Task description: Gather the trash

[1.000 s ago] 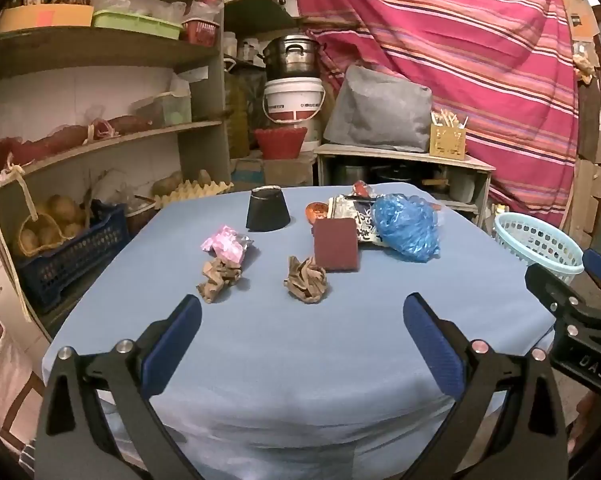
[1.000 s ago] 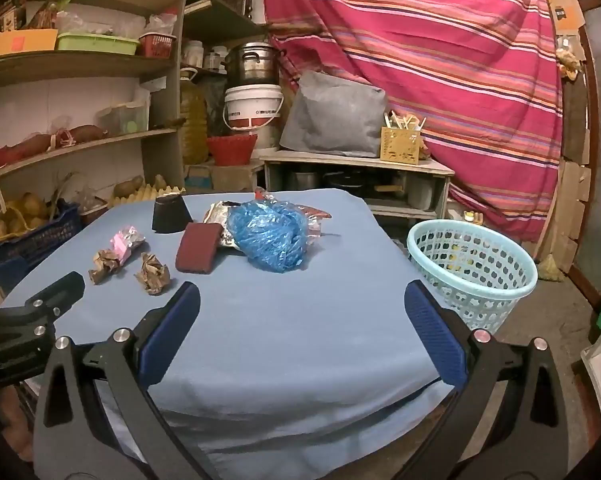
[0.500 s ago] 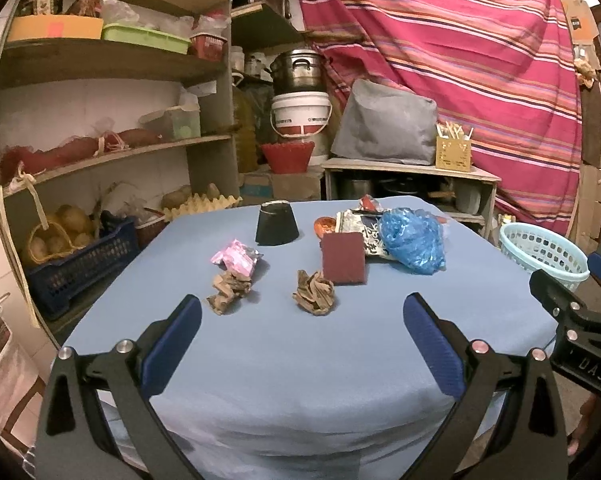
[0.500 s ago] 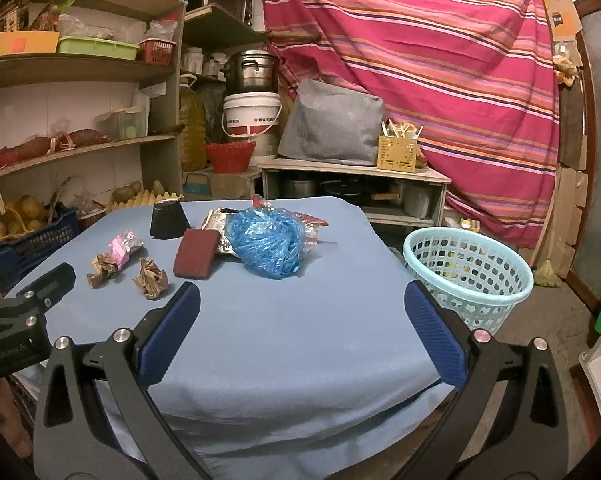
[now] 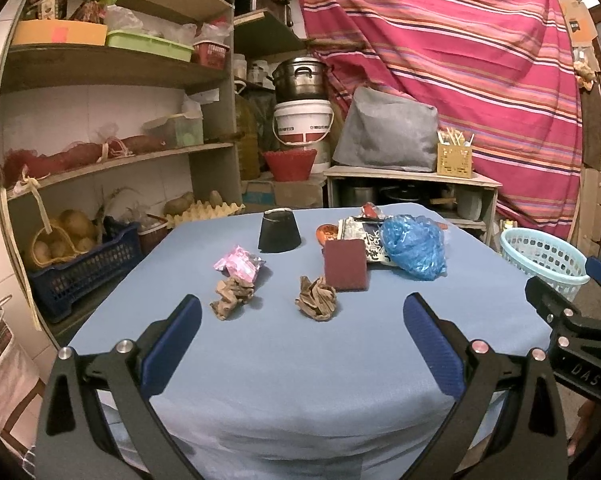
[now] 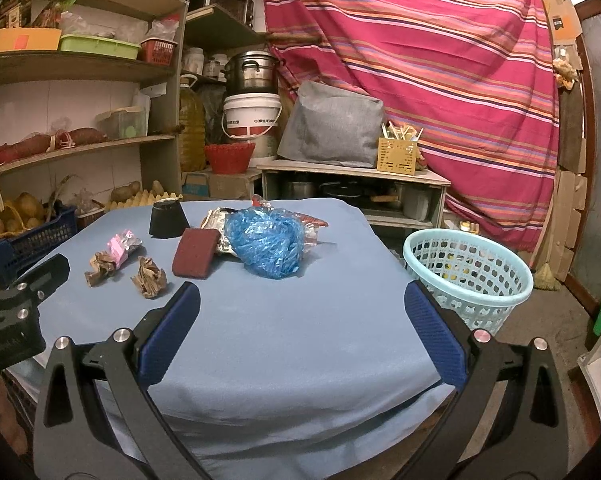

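Note:
On the blue-clothed table lie two crumpled brown paper wads, a pink wrapper, a crumpled blue plastic bag and a foil snack packet. In the right wrist view the blue bag and the wads show too. A light blue mesh basket stands on the floor right of the table. My left gripper and right gripper are both open and empty, held near the table's front edge.
A dark red sponge and a black cup turned upside down sit on the table. Shelves with crates and produce line the left. A low cabinet and a striped cloth stand behind.
Both grippers have drawn back and risen a little, so the table and its trash look farther away. Both stay open.

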{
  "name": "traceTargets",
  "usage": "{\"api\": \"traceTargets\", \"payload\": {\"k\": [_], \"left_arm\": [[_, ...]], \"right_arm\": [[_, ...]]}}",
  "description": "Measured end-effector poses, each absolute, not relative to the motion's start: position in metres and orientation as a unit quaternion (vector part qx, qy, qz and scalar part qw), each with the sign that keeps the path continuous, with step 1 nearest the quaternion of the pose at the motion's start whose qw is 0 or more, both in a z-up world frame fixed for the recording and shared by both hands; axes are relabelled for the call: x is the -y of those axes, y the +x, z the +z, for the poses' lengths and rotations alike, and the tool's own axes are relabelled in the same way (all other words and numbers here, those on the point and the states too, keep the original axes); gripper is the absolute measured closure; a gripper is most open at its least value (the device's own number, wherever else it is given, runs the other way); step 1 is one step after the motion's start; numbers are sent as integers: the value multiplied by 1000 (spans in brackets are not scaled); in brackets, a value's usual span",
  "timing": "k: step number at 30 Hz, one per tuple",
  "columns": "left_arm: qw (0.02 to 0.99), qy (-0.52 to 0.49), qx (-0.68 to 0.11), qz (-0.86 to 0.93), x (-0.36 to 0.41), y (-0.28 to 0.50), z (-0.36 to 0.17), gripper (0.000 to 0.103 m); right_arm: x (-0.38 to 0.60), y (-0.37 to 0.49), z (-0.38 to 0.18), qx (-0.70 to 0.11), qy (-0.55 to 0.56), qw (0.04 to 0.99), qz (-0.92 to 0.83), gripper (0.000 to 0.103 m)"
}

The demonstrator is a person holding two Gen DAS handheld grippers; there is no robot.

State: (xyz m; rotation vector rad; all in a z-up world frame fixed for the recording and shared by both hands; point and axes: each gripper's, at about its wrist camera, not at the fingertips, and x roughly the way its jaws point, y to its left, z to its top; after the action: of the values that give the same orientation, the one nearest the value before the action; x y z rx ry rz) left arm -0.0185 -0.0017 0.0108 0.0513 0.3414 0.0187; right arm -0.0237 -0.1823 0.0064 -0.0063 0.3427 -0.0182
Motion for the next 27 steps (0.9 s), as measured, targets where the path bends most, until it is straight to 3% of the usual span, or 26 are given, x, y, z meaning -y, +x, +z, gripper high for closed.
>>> {"api": "traceTargets", "payload": {"k": [27], "left_arm": [[986,27,-165,10,2,-21,10,4]], "right_arm": [[182,-24,6,-166,-6,986,-9,4]]}}
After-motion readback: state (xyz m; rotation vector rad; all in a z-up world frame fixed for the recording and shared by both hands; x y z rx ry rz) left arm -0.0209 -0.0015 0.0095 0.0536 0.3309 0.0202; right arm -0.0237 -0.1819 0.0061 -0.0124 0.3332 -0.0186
